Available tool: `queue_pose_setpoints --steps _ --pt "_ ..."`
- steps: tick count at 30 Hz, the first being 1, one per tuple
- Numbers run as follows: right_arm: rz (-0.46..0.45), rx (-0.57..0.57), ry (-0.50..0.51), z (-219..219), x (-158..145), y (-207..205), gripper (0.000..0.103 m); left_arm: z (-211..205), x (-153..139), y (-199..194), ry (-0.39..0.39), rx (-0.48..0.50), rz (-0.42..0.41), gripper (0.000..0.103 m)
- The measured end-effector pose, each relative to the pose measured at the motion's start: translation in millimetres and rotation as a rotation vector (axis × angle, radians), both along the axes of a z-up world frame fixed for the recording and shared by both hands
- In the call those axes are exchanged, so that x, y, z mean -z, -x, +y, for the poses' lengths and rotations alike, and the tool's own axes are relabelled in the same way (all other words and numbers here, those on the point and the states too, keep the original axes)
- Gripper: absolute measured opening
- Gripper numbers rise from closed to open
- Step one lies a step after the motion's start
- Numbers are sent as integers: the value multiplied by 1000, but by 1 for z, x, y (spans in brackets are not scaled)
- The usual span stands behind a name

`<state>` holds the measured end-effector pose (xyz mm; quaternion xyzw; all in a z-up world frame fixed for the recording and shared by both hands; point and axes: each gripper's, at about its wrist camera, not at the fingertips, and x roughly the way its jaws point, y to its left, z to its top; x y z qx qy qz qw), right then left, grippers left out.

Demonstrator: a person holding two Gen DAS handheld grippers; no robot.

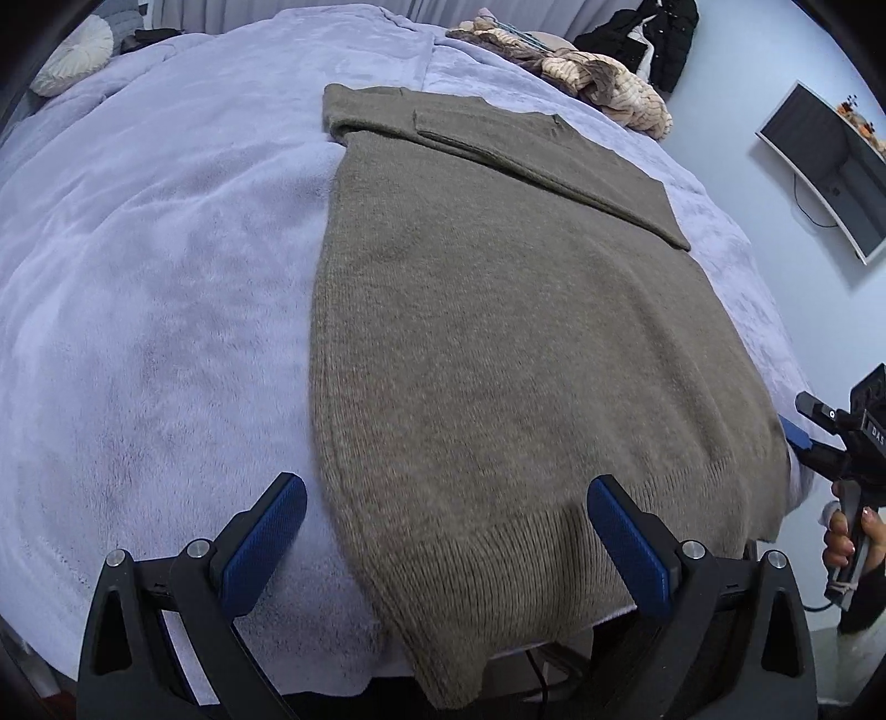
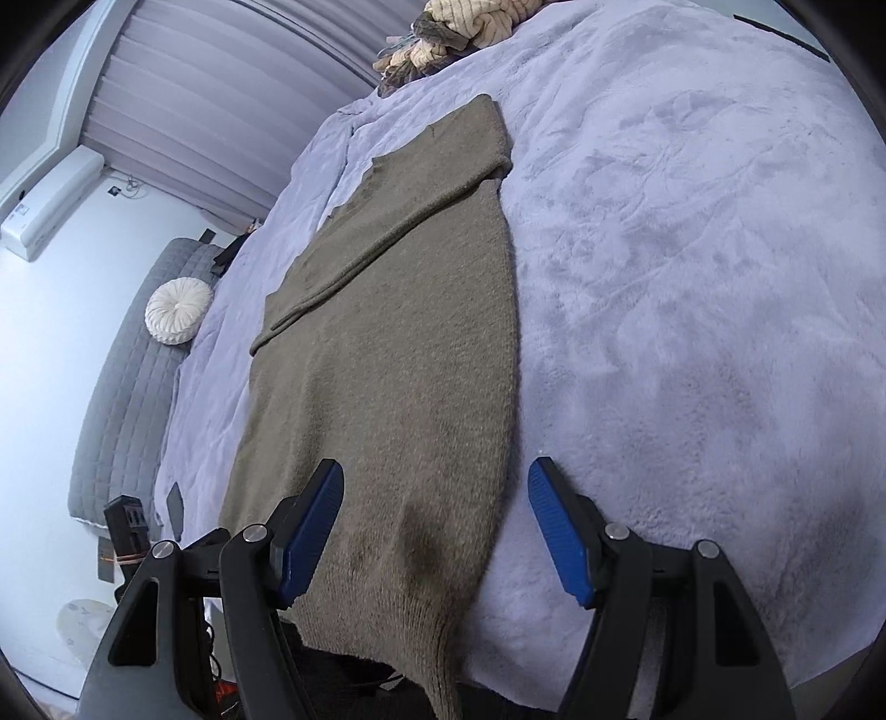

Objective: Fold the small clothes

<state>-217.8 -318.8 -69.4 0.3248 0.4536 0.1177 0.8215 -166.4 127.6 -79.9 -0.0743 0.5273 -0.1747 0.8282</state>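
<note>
An olive-brown knit sweater [image 1: 498, 332] lies flat on a lavender plush blanket [image 1: 138, 277], sleeves folded across its upper part, hem hanging over the near bed edge. My left gripper [image 1: 446, 531] is open, its blue pads [image 1: 266, 543] straddling the hem's left corner. In the right wrist view the sweater [image 2: 398, 343] runs away from me, and my right gripper [image 2: 434, 526] is open over the hem's right corner. The right gripper also shows in the left wrist view [image 1: 830, 437] at the sweater's right edge.
A pile of cream and brown clothes [image 1: 598, 72] lies at the far end of the bed. A white round cushion [image 2: 177, 313] sits against a grey headboard [image 2: 127, 387]. A wall monitor [image 1: 830, 160] and a black jacket [image 1: 653, 39] are at the right.
</note>
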Motion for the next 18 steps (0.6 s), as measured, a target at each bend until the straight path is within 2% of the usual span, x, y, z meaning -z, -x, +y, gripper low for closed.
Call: queue_pose_setpoints --steps 2,6,9,12,18 --pt "-12 -33 -38 2 1 4 73 -2 -1 5 1 26 -2 102" --pt "-23 -87 -112 9 5 10 73 -6 -3 9 66 48 18 102" --pt "-22 -119 -154 13 9 15 72 -12 -4 9 52 52 16 102" --pt "-24 -144 -199 17 14 21 72 -12 -7 9 72 48 19 102" --pt "-49 -219 -359 33 21 23 74 -3 -11 14 132 59 37 102"
